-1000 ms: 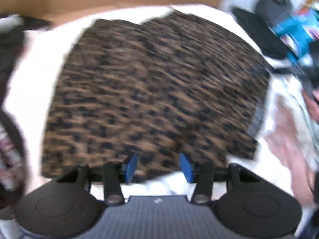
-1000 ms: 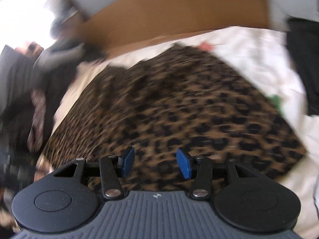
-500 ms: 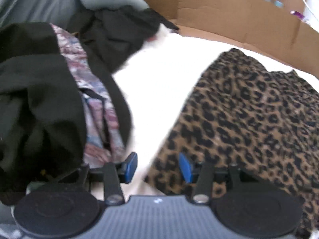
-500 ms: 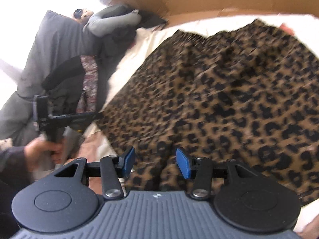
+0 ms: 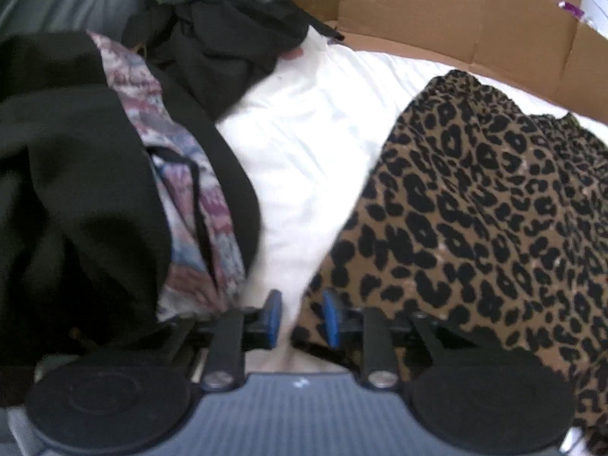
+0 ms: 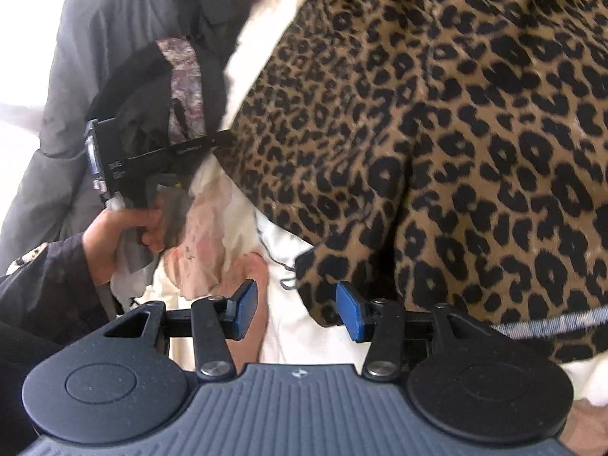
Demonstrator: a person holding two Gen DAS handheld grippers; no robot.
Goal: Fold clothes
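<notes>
A leopard-print garment lies spread on a white sheet. My left gripper is low at the garment's near left corner. Its jaws are closing, with the cloth's edge and bare sheet between the blue pads and a gap still showing. The right wrist view shows the same garment, and a hand holding my left gripper with its tips at the cloth's left edge. My right gripper is open over another near corner, and the cloth sits just inside its right pad.
A heap of black clothes with a pink-and-blue patterned piece lies left of the garment. A cardboard wall runs along the far side. Grey fabric is bunched at the far left.
My left gripper swung from over the garment's middle to its left corner, then its jaws narrowed. My right gripper moved down to the near corner, with its jaws as wide as before.
</notes>
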